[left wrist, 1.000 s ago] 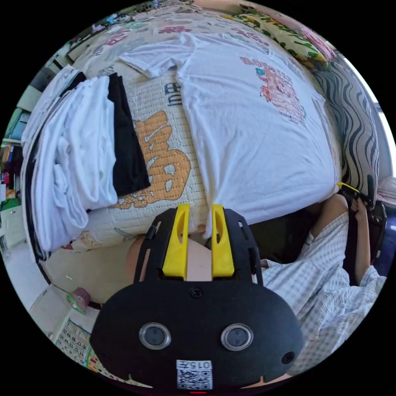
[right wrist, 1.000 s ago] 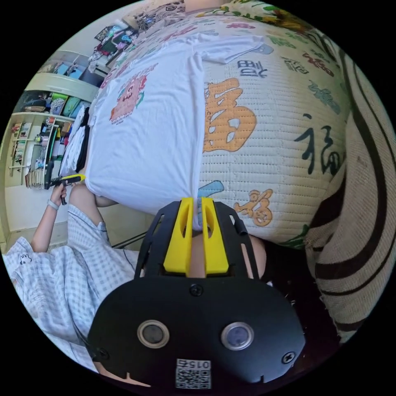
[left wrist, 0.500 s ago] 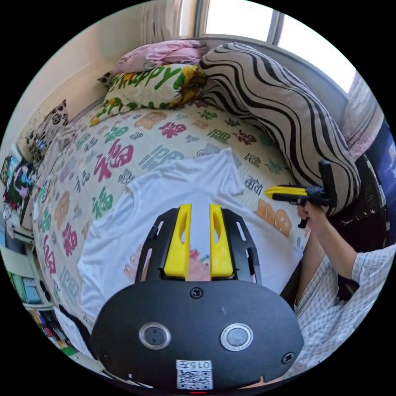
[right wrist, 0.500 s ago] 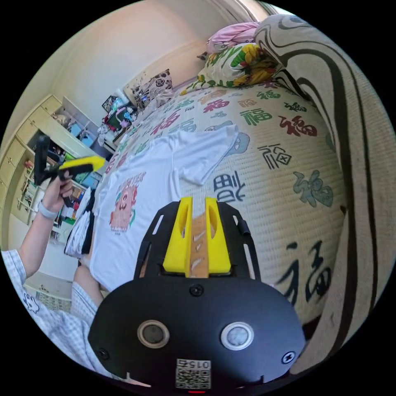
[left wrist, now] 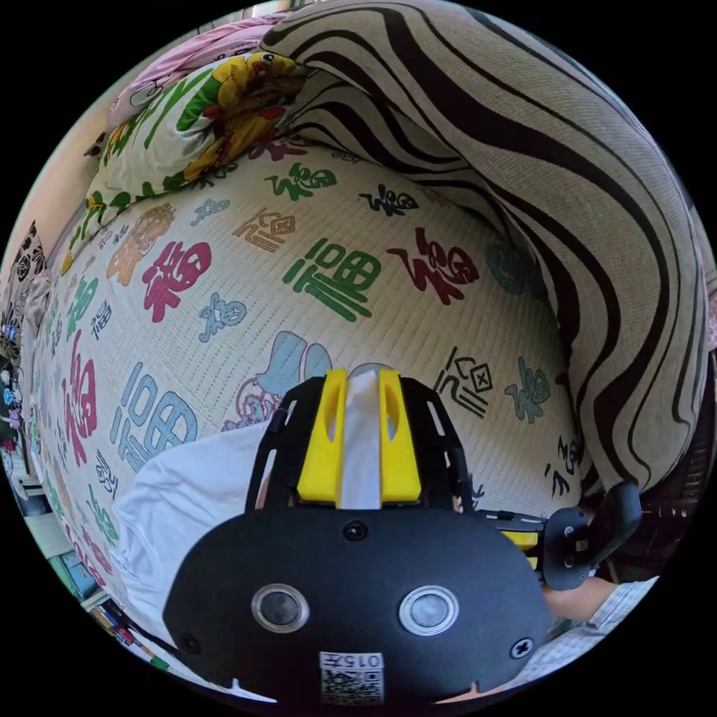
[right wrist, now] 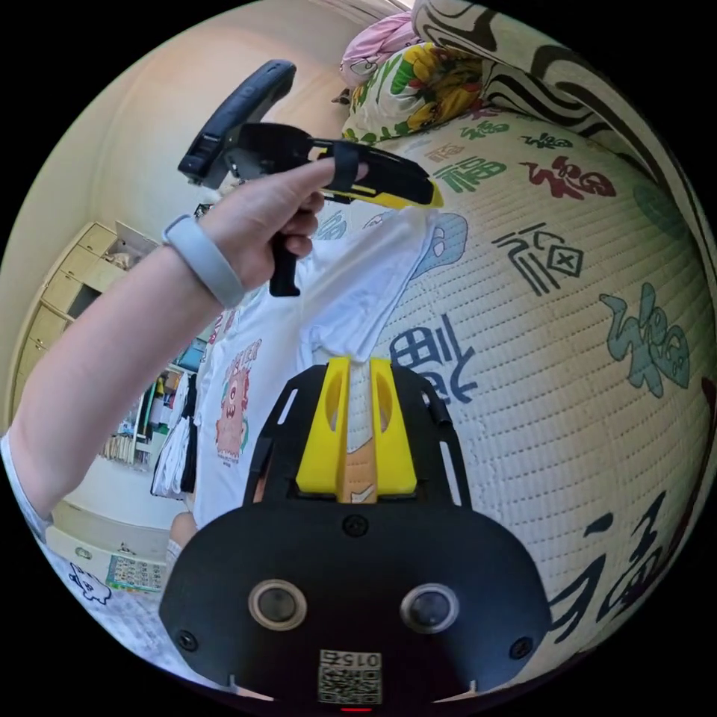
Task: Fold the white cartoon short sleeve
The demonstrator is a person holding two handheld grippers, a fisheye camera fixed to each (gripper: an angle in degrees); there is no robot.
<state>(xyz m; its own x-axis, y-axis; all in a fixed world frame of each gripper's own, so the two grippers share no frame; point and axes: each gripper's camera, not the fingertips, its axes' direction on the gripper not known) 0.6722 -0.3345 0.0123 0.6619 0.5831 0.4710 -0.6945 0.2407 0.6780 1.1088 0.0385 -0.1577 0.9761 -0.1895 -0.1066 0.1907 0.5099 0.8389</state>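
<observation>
Left gripper view, left to right:
- White cartoon short-sleeve T-shirt (left wrist: 187,493), thin cotton, spread flat on the bed at lower left; a strip of its white cloth runs up between the jaws.
- Quilted cream bedspread (left wrist: 224,299) printed with coloured characters, under the shirt.
- Floral yellow-and-green pillow (left wrist: 202,97) at the head of the bed, upper left.
- Left gripper (left wrist: 361,388), black body with yellow jaws, over the shirt's sleeve edge; the jaws stand a little apart with white cloth in the gap. Whether they press on it, I cannot tell.
- Beige bolster with black wavy stripes (left wrist: 538,172) along the bed's right side.
- Right gripper (left wrist: 523,539), seen low at right, partly hidden behind the left gripper's body.

Right gripper view, left to right:
- Person's hand (right wrist: 261,216) with a grey wristband, gripping the left gripper's black handle.
- Shirt body with red monster print (right wrist: 231,396) lying flat; its sleeve (right wrist: 358,284) is lifted off the bedspread.
- Left gripper (right wrist: 429,202), yellow jaw tips meeting the raised sleeve's far corner.
- Right gripper (right wrist: 357,370), jaws slightly apart at the sleeve's near corner, the cloth's tip touching them; grasp cannot be told.
</observation>
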